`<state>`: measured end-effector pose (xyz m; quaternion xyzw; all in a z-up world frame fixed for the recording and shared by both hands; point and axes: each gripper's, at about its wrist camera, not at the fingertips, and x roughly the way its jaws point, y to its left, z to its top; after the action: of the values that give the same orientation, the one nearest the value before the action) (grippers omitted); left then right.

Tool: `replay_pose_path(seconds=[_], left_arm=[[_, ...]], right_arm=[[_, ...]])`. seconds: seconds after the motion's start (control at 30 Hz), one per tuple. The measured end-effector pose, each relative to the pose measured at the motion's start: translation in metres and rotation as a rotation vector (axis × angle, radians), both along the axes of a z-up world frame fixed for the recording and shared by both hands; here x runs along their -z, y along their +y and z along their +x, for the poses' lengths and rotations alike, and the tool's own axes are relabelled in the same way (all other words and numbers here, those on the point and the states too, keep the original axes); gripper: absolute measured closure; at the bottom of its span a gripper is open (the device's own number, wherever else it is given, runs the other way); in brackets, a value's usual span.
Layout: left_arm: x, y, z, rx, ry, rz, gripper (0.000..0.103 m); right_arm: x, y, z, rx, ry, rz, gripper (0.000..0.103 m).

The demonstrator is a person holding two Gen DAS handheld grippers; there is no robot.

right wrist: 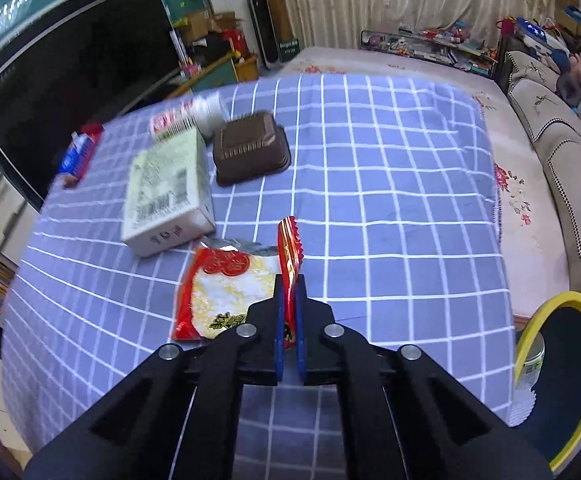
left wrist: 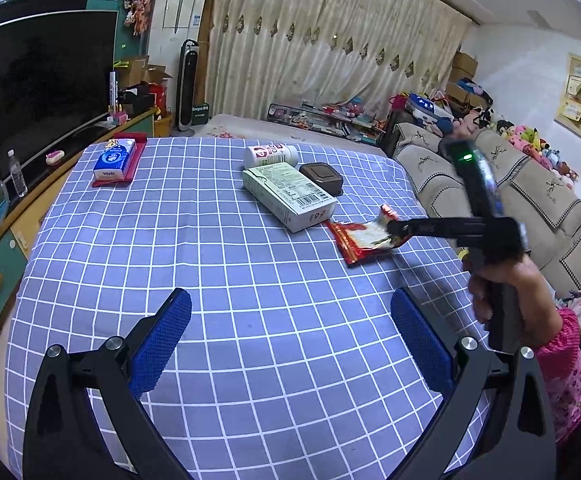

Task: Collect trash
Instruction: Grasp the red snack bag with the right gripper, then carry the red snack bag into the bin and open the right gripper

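Just one red wrapper (right wrist: 226, 292), one carton (right wrist: 166, 192), one brown tray (right wrist: 250, 152)

A checked cloth (left wrist: 218, 304) covered the table. A tissue pack (left wrist: 115, 159) lay on a red tray (left wrist: 137, 159) at its far left corner. Behind stood a television (left wrist: 38, 92), a tower fan (left wrist: 188, 84), curtains (left wrist: 330, 40) and a sofa (left wrist: 530, 184) heaped with plush toys (left wrist: 530, 140).

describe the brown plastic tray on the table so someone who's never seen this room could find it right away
On the blue checked tablecloth, look beside the pale green carton. The brown plastic tray sits upside down there, near the white bottle. It is the only dark, ribbed, lidless thing there.
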<state>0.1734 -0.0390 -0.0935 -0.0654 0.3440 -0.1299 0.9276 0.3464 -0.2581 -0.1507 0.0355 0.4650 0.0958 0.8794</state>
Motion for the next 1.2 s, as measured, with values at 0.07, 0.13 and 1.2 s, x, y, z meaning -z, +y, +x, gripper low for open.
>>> replay_pose_path(seconds=[0.07, 0.13, 1.2], left_arm=[[0.001, 0.0, 0.002, 0.001, 0.004, -0.001, 0.005], [0.001, -0.001, 0.002, 0.004, 0.007, -0.003, 0.005], [0.02, -0.094, 0.079, -0.056, 0.059, 0.135, 0.005]], right_arm=[[-0.008, -0.002, -0.004, 0.001, -0.013, 0.014, 0.099], [-0.019, -0.007, -0.012, 0.0, -0.036, 0.022, 0.099], [0.014, -0.241, -0.133, 0.547, -0.056, -0.151, 0.045]])
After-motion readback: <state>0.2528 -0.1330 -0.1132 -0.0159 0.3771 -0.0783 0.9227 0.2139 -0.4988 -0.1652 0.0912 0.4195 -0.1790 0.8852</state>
